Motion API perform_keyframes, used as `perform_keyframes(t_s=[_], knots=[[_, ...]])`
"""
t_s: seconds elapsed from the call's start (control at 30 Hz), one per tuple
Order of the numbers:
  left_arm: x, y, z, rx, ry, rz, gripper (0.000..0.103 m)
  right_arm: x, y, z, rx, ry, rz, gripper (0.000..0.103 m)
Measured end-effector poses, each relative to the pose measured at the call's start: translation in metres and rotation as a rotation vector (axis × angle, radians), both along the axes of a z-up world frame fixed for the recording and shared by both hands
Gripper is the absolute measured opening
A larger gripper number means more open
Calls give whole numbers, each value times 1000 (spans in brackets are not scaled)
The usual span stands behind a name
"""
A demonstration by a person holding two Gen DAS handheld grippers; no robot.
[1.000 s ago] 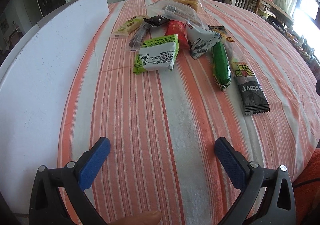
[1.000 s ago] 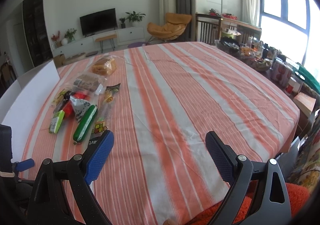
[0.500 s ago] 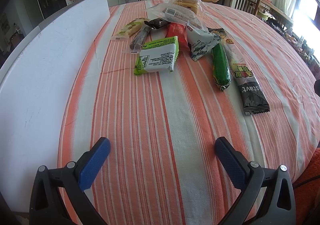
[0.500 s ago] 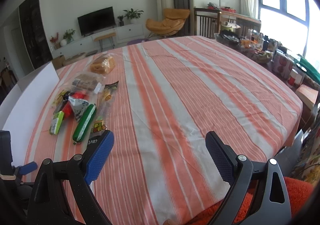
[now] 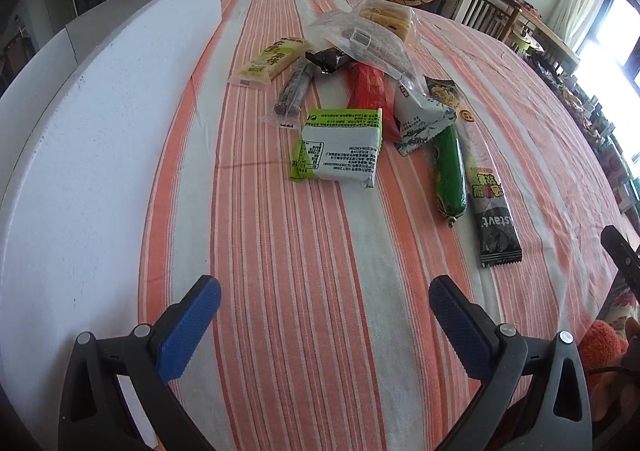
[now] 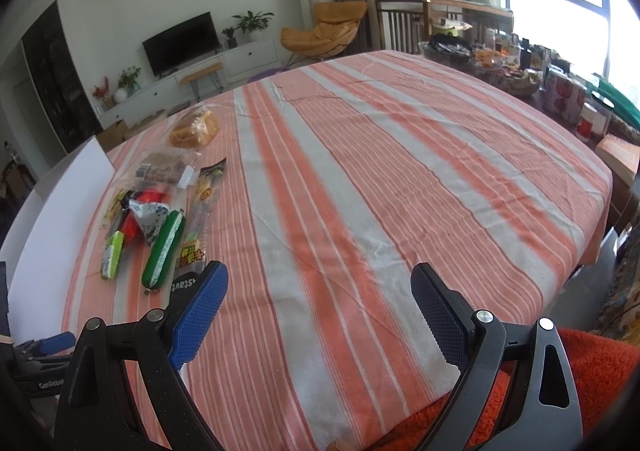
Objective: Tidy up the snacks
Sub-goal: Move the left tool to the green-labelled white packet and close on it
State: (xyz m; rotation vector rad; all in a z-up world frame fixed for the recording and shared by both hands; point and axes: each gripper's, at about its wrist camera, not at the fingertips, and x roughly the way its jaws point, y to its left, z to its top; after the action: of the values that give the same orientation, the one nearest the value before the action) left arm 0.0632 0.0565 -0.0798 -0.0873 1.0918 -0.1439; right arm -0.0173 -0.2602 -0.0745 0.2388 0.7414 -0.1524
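Note:
A pile of snacks lies on the striped tablecloth (image 5: 320,271). In the left wrist view I see a green-and-white packet (image 5: 340,149), a green sausage (image 5: 450,171), a long black bar (image 5: 490,207), a red packet (image 5: 368,91), a yellow packet (image 5: 272,61), a brown stick (image 5: 296,89) and clear bags of bread (image 5: 380,27). My left gripper (image 5: 320,311) is open and empty, short of the green-and-white packet. My right gripper (image 6: 318,311) is open and empty over bare cloth, with the pile (image 6: 160,219) to its left.
A white board (image 5: 88,155) stands along the table's left side. The round table's edge (image 6: 600,235) drops off at the right, with a cluttered side table (image 6: 500,63) and chairs beyond. An orange furry thing (image 6: 600,371) lies at the near edge.
My left gripper has tilted up and moved slightly forward, so the snacks sit lower and nearer in its view. My right gripper has dipped a little. Both stay open.

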Motion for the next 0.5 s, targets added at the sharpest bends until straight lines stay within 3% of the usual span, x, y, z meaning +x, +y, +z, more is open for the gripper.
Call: perform_keyframes(t_s=[0.13, 0.27, 0.33, 0.4, 0.5], knots=[[34, -14, 16, 34, -55, -51, 103, 1, -2, -1, 9, 8, 0, 95], [74, -23, -6, 145, -28, -53, 103, 1, -4, -1, 12, 6, -3, 95], [86, -20, -17, 133, 0, -54, 103, 0, -5, 0, 14, -2, -6, 95], [90, -16, -24, 108, 9, -55, 96, -1, -7, 0, 22, -7, -10, 95], [84, -16, -20, 122, -44, -90, 70, 1, -9, -1, 37, 2, -13, 95]])
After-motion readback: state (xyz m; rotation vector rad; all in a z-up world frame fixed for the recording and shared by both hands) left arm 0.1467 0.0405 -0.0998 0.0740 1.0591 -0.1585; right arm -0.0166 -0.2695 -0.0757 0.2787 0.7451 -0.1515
